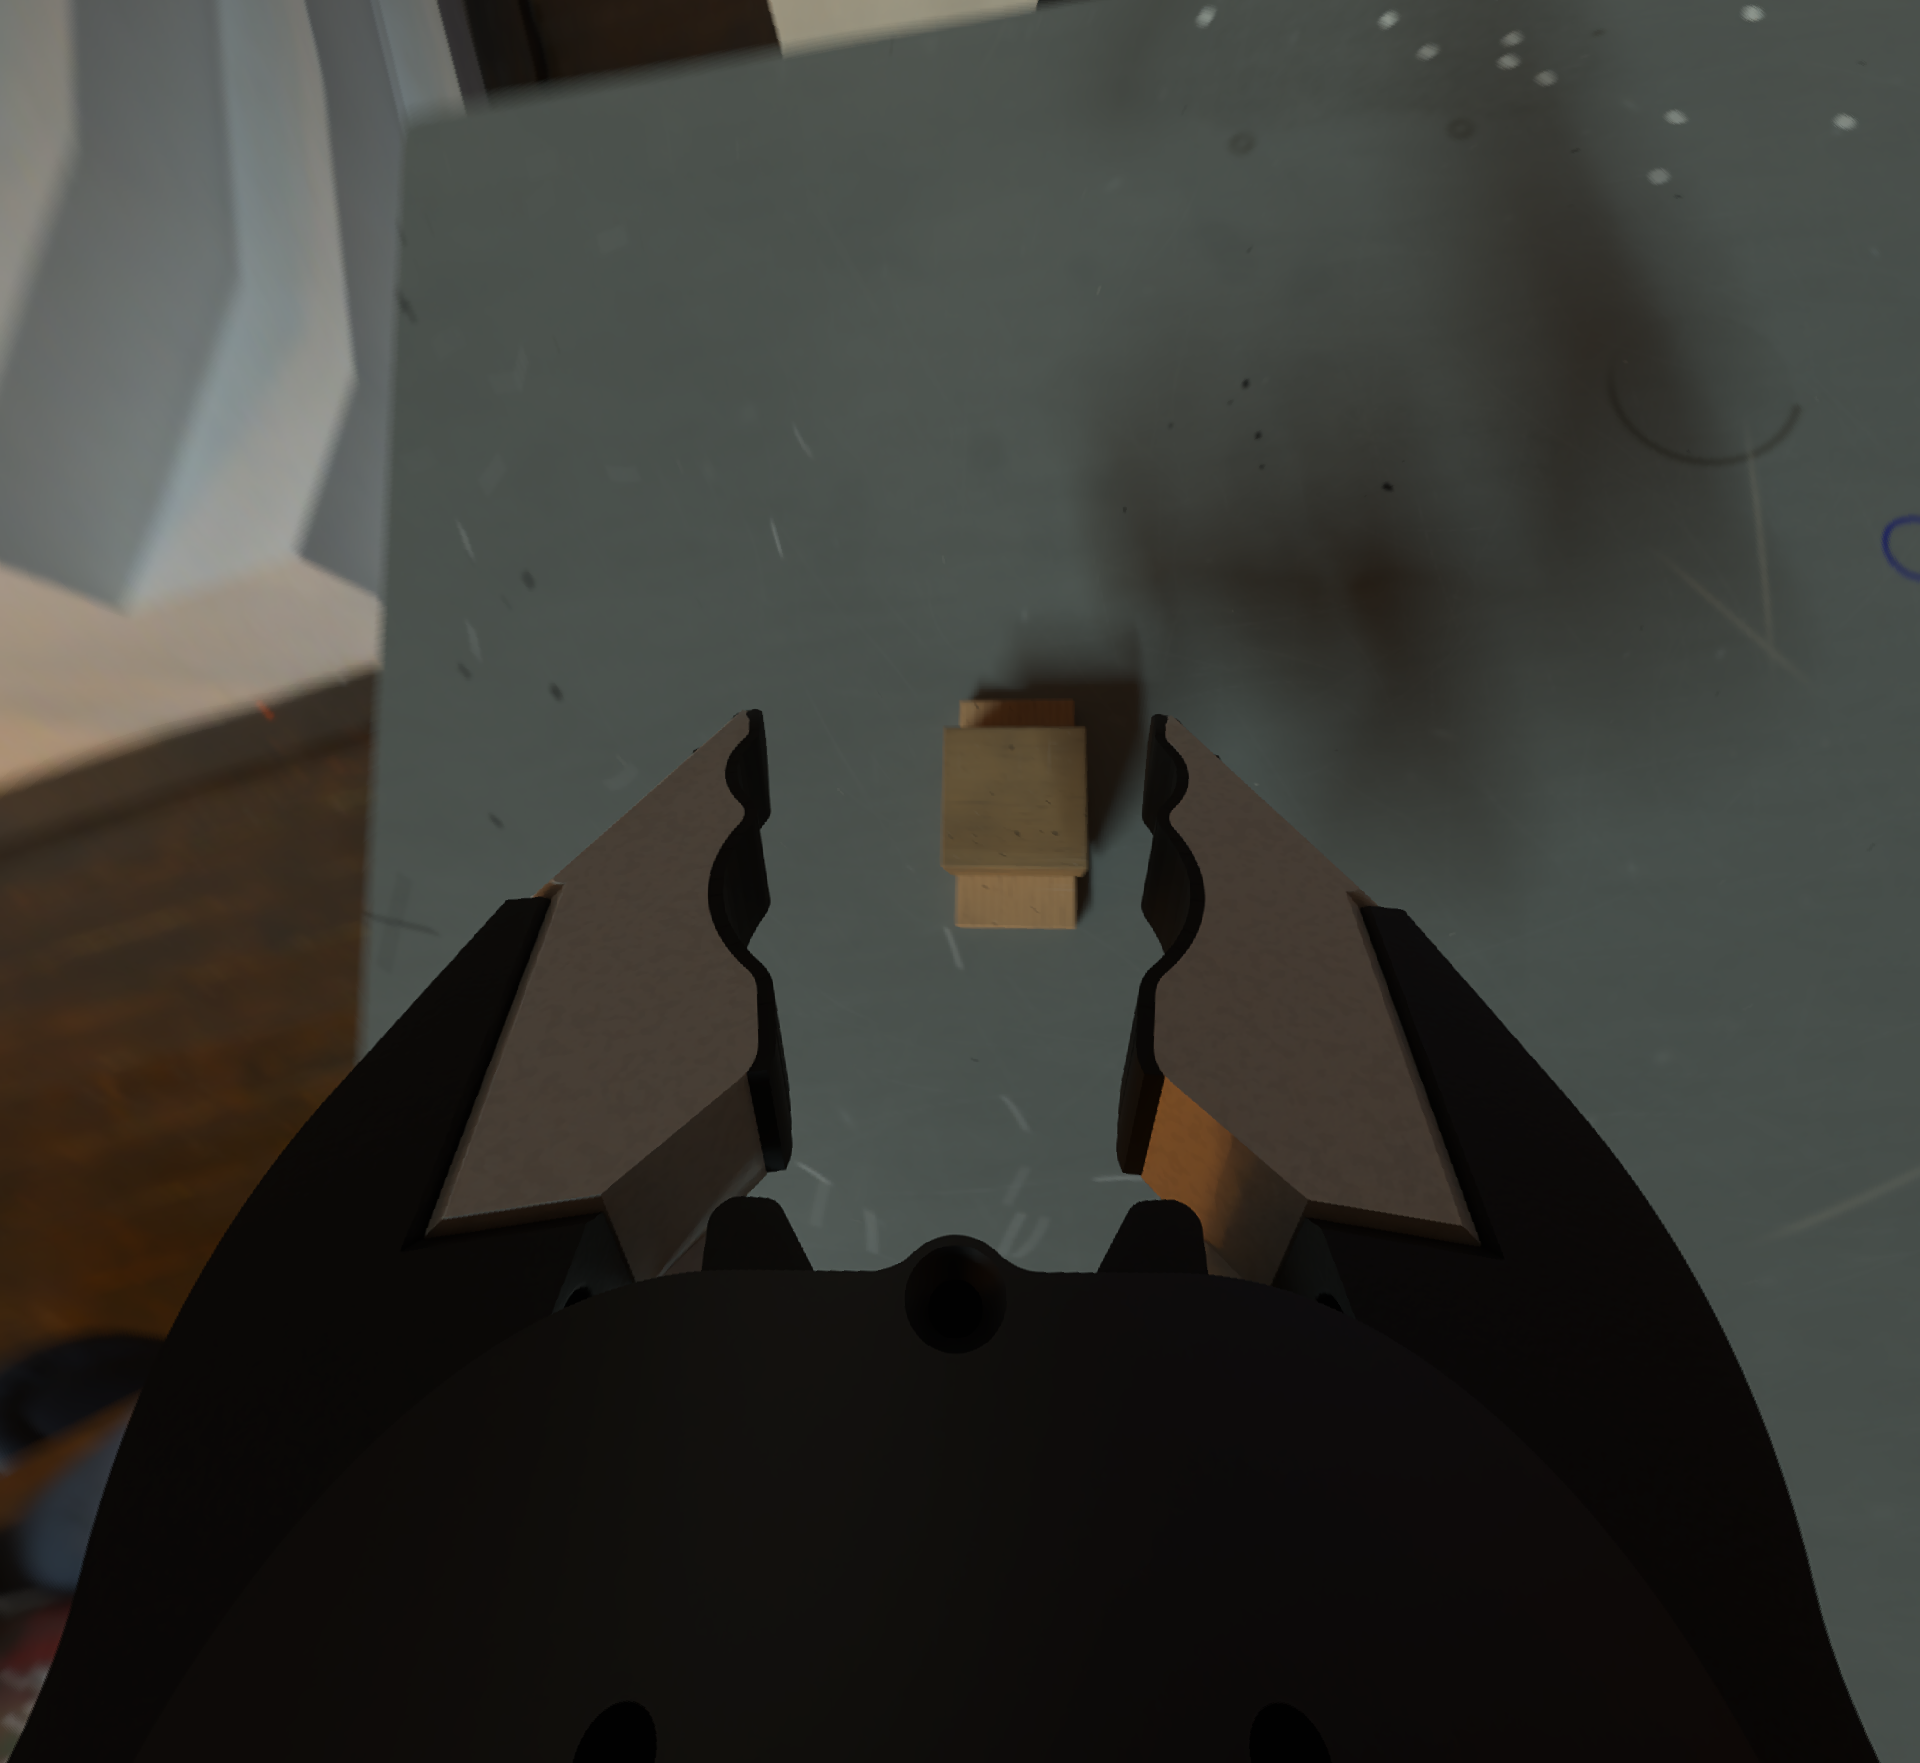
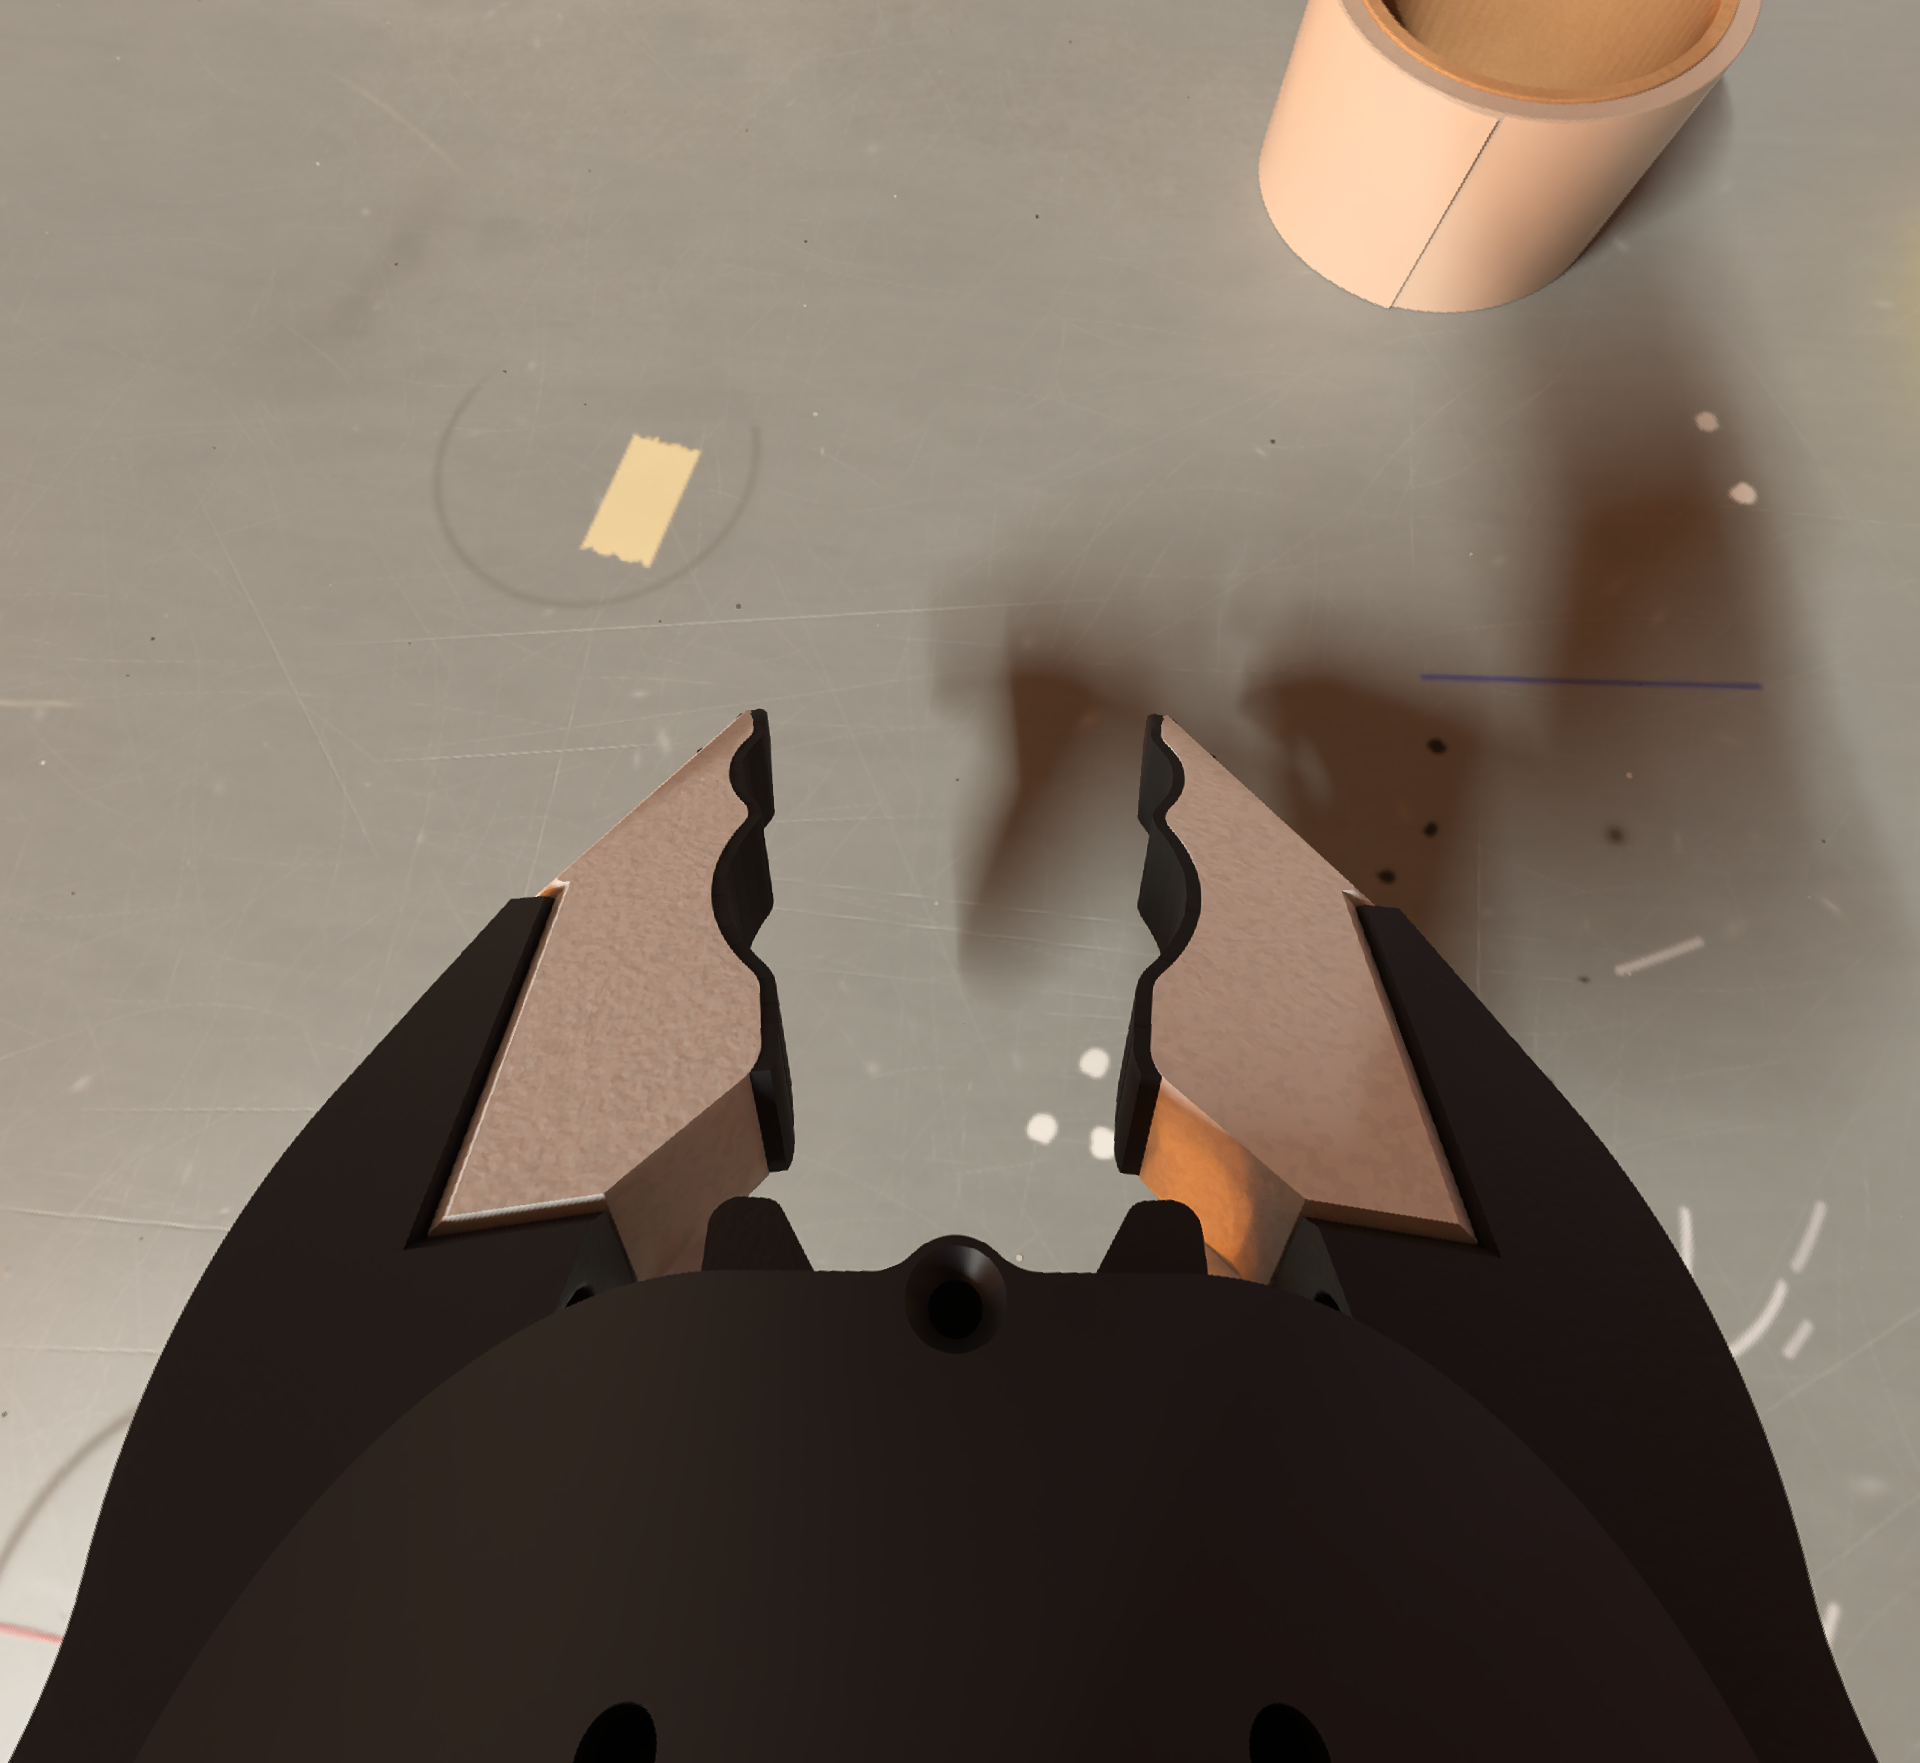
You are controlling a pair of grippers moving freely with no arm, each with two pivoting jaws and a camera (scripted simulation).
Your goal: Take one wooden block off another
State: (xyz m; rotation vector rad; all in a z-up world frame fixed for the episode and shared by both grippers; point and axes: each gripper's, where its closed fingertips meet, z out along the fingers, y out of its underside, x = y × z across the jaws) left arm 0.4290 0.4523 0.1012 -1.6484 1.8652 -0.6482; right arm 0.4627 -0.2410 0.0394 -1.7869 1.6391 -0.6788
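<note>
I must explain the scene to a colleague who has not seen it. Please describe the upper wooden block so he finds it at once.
On the grey table, look between the open tips of the left tongs, where two wooden blocks are stacked. The upper block is the paler, wider one. The lower block shows only as narrow strips at its near and far edges.

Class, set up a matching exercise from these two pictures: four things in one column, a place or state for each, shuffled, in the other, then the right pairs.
Things
1. upper wooden block
2. lower wooden block
3. tape roll
4. left gripper

Places or states
A. standing on end near the table's far edge
B. jaws open, above the stack
C. resting on another block
D. lying on the grey table

Pairs: 1-C, 2-D, 3-A, 4-B
</note>
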